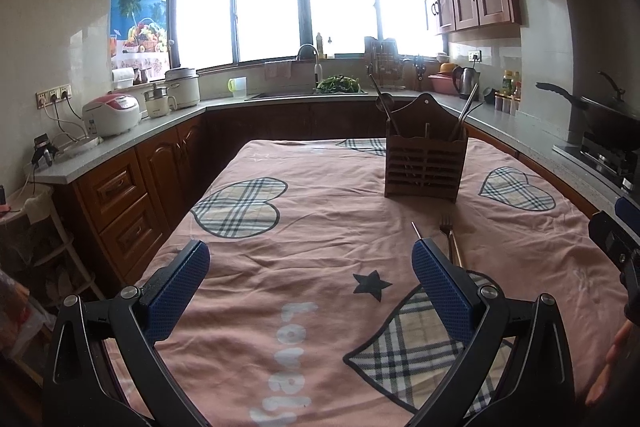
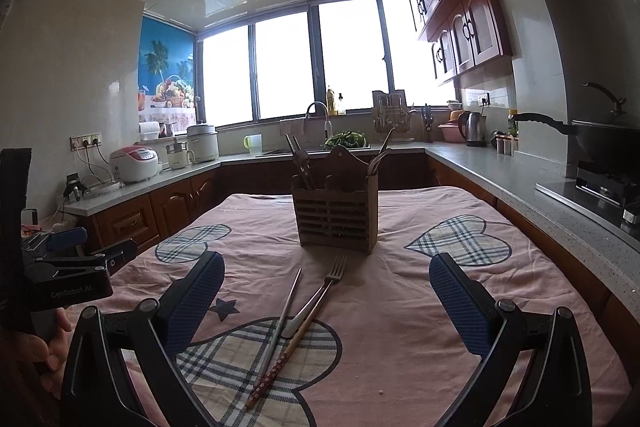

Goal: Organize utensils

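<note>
A brown slatted wooden utensil holder (image 1: 424,163) (image 2: 334,219) stands upright on the pink tablecloth, with a spoon and several other utensils sticking out of it. In front of it lie a metal fork (image 2: 316,299) (image 1: 446,223), a metal chopstick (image 2: 286,311) and a wooden chopstick with a red patterned end (image 2: 280,363), crossing each other. My right gripper (image 2: 327,261) is open above these three, which lie between its blue pads. My left gripper (image 1: 311,247) is open over bare cloth to their left, holding nothing; its right finger hides most of the fork.
The table (image 1: 320,211) has its left edge near wooden drawers (image 1: 120,203). Counters wrap around it, carrying a rice cooker (image 1: 112,115), a sink (image 1: 304,93), a kettle (image 1: 466,81) and a wok on the stove (image 2: 600,143). A hand (image 2: 40,347) holds the left gripper (image 2: 100,247).
</note>
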### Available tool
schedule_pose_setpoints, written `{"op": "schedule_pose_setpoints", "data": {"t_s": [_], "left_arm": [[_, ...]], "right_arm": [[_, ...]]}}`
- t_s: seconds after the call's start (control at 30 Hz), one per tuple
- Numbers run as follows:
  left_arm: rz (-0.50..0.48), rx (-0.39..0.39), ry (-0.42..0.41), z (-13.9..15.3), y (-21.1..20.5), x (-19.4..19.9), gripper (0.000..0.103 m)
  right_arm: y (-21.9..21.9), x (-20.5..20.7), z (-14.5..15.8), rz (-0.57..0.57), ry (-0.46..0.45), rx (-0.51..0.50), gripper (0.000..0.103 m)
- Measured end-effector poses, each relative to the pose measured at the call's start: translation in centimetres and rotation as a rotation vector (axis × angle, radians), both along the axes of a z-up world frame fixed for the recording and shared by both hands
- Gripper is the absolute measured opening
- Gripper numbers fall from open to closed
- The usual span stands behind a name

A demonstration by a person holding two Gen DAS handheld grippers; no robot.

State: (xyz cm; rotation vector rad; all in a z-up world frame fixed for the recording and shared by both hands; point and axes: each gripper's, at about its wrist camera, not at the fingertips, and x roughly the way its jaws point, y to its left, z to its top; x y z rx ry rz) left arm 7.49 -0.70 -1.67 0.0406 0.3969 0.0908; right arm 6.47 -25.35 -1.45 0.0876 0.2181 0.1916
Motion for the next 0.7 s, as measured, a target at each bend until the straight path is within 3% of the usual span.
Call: {"op": "schedule_pose_setpoints", "data": {"t_s": [0.2,0.7], "left_arm": [[-0.002,-0.002,-0.007,0.1,0.0,-0.7,0.103],[-0.002,-0.019,-0.042,0.9,0.3,-2.1,0.103]], "right_arm": [[0.1,0.3,-0.6,-0.001,0.037,0.001,0.103],[0.1,-0.6,0.1,0.011,0.005,0.007,0.103]]}}
